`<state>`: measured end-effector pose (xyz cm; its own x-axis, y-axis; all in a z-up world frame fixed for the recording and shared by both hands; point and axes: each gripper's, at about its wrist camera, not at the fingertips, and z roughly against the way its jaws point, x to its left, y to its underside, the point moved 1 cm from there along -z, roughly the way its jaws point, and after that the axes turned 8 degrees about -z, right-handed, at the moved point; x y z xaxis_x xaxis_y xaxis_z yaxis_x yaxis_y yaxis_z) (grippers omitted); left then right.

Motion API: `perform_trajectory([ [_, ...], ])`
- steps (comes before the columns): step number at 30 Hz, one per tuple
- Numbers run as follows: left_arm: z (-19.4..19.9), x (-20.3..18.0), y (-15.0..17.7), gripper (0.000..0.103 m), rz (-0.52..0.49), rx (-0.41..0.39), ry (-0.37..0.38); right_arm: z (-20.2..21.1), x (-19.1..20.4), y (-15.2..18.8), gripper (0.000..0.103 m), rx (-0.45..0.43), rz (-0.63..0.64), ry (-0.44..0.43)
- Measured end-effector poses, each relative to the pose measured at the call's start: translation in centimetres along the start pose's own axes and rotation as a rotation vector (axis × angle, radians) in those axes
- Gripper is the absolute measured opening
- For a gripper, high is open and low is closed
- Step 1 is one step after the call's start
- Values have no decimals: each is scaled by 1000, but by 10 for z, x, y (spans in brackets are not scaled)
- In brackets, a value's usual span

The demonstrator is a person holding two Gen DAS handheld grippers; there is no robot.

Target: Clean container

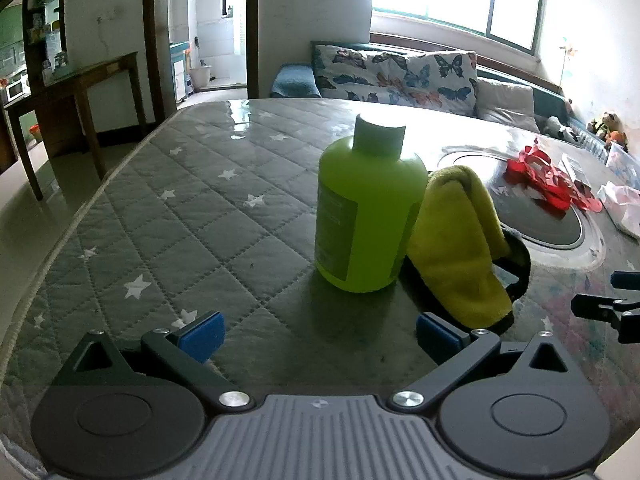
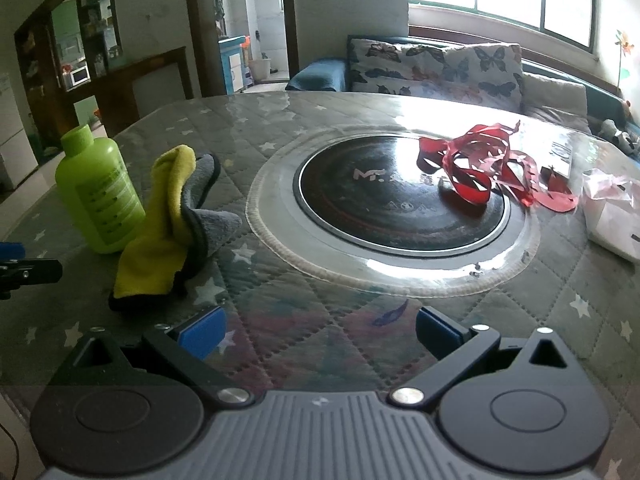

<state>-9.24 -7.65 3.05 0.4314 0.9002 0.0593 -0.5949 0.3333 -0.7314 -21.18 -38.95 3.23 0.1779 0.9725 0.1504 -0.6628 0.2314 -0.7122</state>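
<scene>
A lime-green bottle [image 1: 366, 208] with a pale green cap stands upright on the quilted table, straight ahead of my left gripper [image 1: 318, 336], which is open and empty, short of the bottle. A yellow and grey cloth [image 1: 460, 240] lies crumpled against the bottle's right side. In the right wrist view the bottle [image 2: 98, 192] and cloth [image 2: 168, 224] sit at the left. My right gripper [image 2: 320, 332] is open and empty over the table, to the right of the cloth.
A round black cooktop [image 2: 400, 208] is set into the table [image 1: 180, 208] centre. Red paper ribbon [image 2: 484, 176] lies on its far right side. White plastic bags [image 2: 612, 208] lie at the right edge. A sofa with butterfly cushions [image 1: 400, 72] stands behind the table.
</scene>
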Motion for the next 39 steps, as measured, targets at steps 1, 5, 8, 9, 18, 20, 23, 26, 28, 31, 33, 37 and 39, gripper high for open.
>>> perform_trajectory([
  [1,0,0,0,103,0,1,0,1,1,0,102,0,3,-1],
  [5,-1,0,0,103,-1,6,-1,1,2,0,103,2,4,-6],
  [8,-1,0,-1,103,0,9,-4,1,3,0,102,4,5,-10],
  [9,-1,0,-1,103,-1,10,-6,2,3,0,102,4,6,-11],
  [18,0,-4,-3,103,-11,12,-5,4,7,2,102,11,12,-27],
  [20,1,-5,-4,103,-14,10,-4,5,8,2,102,9,14,-28],
  [23,2,-6,-5,103,-17,6,-3,8,9,2,102,6,16,-33],
  [26,2,-6,-5,103,-17,7,-3,9,10,1,102,2,19,-35],
  [28,2,-6,-6,103,-16,8,-3,10,10,1,102,1,20,-36],
  [31,4,-6,-5,103,-16,5,-3,10,10,1,102,-1,18,-37],
  [33,5,-6,-3,103,-17,3,-2,11,10,1,102,-1,17,-38],
  [37,5,-5,-3,103,-16,4,-3,11,10,1,102,0,16,-40],
  [39,4,-5,-3,103,-15,4,-3,10,10,1,102,1,15,-41],
])
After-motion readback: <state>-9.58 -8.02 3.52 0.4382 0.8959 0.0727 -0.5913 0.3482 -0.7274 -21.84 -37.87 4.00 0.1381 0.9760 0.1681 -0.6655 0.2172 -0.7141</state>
